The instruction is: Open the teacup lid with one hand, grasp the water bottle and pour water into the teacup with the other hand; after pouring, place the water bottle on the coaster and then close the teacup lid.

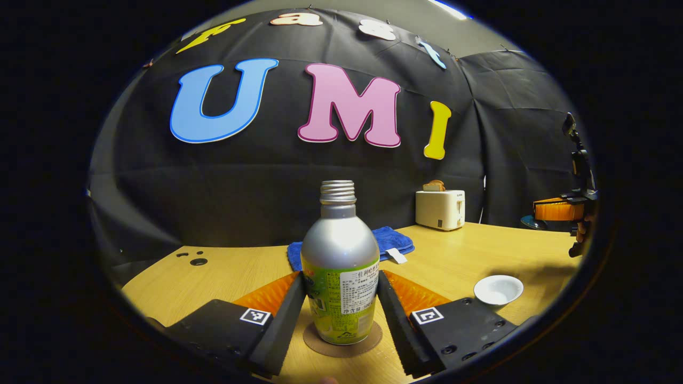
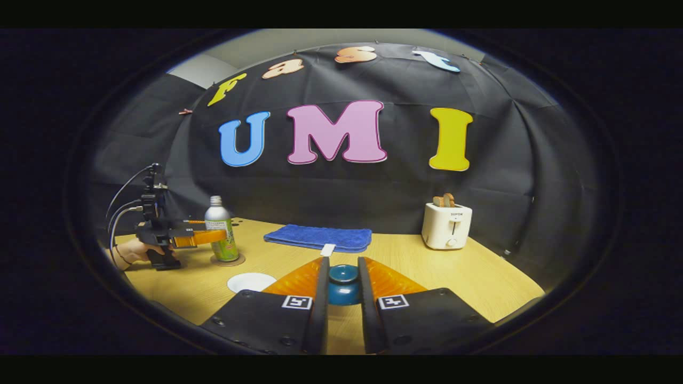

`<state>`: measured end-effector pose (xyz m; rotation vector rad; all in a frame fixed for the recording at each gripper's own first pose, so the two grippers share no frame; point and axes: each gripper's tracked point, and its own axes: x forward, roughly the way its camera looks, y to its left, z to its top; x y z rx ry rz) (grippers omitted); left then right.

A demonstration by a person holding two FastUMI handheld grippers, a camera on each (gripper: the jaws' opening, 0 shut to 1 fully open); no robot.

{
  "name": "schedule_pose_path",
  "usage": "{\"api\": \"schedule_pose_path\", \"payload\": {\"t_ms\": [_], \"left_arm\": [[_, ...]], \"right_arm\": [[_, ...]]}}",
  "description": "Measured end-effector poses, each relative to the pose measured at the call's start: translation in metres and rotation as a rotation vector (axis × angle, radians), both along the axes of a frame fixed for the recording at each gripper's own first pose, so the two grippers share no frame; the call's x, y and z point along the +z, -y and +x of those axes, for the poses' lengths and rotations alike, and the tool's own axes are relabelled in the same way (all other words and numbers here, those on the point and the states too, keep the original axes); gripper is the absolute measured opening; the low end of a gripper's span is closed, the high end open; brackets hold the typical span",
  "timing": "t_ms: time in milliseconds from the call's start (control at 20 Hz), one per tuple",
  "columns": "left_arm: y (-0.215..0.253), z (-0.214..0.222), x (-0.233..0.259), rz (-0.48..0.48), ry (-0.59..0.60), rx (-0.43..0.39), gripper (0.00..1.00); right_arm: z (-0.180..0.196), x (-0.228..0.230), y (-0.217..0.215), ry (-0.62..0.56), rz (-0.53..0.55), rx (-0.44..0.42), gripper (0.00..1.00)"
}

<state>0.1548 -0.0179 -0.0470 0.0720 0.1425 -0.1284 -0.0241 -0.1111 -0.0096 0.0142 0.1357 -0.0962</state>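
The right gripper holds a blue teacup lid between its 2 fingers, both pressing its sides, above the near edge of the tabletop. A white teacup sits left of it. Near the left edge, the left gripper flanks a water bottle standing upright on a coaster, a hand behind it. A blue towel lies along the far edge; a toaster stands at the far right corner.
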Motion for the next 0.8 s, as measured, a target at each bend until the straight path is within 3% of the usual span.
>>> {"api": "schedule_pose_path", "payload": {"t_ms": [350,500,800], "left_arm": [[0.001,-0.002,-0.004,-0.002,-0.025,0.002,0.85],[-0.002,-0.010,0.003,0.002,-0.018,0.014,0.93],[-0.012,-0.052,0.008,-0.046,-0.012,0.044,0.93]], "right_arm": [[0.000,0.000,-0.002,0.001,0.009,0.007,0.30],[0.002,-0.002,-0.008,0.000,0.015,0.022,0.30],[0.011,-0.008,-0.062,-0.001,0.080,0.142,0.26]]}}
